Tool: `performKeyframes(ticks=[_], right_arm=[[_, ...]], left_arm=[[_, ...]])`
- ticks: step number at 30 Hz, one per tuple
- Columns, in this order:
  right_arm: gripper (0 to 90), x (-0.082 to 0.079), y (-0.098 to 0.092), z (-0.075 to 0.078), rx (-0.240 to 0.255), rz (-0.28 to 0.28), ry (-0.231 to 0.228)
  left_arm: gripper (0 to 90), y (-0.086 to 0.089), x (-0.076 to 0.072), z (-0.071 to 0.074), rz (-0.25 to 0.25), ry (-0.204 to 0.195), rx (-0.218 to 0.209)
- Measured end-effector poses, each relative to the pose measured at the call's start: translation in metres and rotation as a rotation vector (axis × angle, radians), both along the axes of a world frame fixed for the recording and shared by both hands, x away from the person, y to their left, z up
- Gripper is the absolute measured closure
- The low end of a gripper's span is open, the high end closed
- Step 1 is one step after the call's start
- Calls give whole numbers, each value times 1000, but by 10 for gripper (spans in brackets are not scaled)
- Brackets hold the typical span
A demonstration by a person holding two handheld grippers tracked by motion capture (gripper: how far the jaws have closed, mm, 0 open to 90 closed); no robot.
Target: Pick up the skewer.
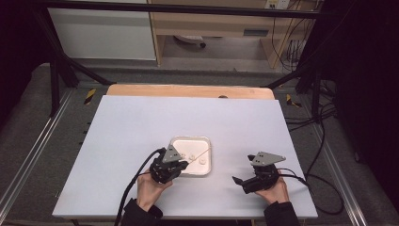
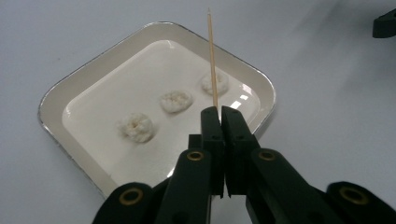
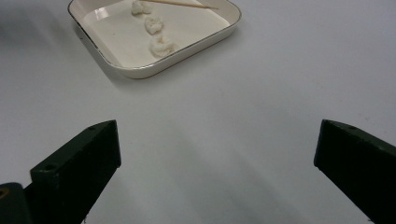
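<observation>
So at the bottom of the high view you've got two hands coming in. The left gripper (image 1: 175, 165) sits bottom centre-left, right at the near edge of the tray (image 1: 207, 141), and its jaws are clamped tight on a thin wooden skewer (image 2: 212, 65). In the left gripper view the stick rises straight out of the pinched tips, up the middle of the frame, passing over the rightmost dough lump (image 2: 215, 84). Whether it's actually touching that lump or just floating above it, I honestly can't tell from this angle.

The right gripper (image 1: 244, 181) is lower right in the high view, resting on the white table (image 1: 131, 122) well apart from the tray, jaws spread wide with nothing between them. In the right gripper view they stand at the bottom left and right corners with bare table in between.

Further out, the tray sits mid-table, a shallow squarish white dish with a metallic rim. Three small white dough lumps lie in a row inside: the left lump (image 2: 136, 127), the middle lump (image 2: 176, 101) and that rightmost one. In the right gripper view the tray is upper left, skewer lying across its top.

Beyond the table, a wooden board edge (image 1: 188, 90) and dark frame.
</observation>
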State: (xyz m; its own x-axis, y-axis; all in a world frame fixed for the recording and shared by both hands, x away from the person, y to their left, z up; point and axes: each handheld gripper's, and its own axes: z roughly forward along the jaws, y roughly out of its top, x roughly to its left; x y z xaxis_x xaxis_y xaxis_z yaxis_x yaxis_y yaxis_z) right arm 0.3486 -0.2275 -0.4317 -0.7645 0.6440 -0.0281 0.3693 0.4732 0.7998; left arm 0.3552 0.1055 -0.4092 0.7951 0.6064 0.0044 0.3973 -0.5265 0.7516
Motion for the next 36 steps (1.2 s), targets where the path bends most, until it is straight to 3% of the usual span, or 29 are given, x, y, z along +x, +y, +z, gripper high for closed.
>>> performKeyframes(ticks=[2,7,12,23,28,36], right_arm=[[13,0,4,1,-32,14,-16],[15,-1,9,3,-57,35,-37],[19,-5,18,6,-124,76,-79],[44,-7,34,8,-249,148,-124],[101,-8,39,10,-317,183,-173],[208,-9,43,11,-378,229,-211]], left_arm=[[883,-4,-1,1,-13,0,8],[884,-16,-4,2,-46,-6,27],[884,-26,-6,4,-82,-4,42],[884,-47,-8,9,-166,7,66],[883,-54,-9,9,-185,10,93],[883,-64,-11,10,-217,8,113]])
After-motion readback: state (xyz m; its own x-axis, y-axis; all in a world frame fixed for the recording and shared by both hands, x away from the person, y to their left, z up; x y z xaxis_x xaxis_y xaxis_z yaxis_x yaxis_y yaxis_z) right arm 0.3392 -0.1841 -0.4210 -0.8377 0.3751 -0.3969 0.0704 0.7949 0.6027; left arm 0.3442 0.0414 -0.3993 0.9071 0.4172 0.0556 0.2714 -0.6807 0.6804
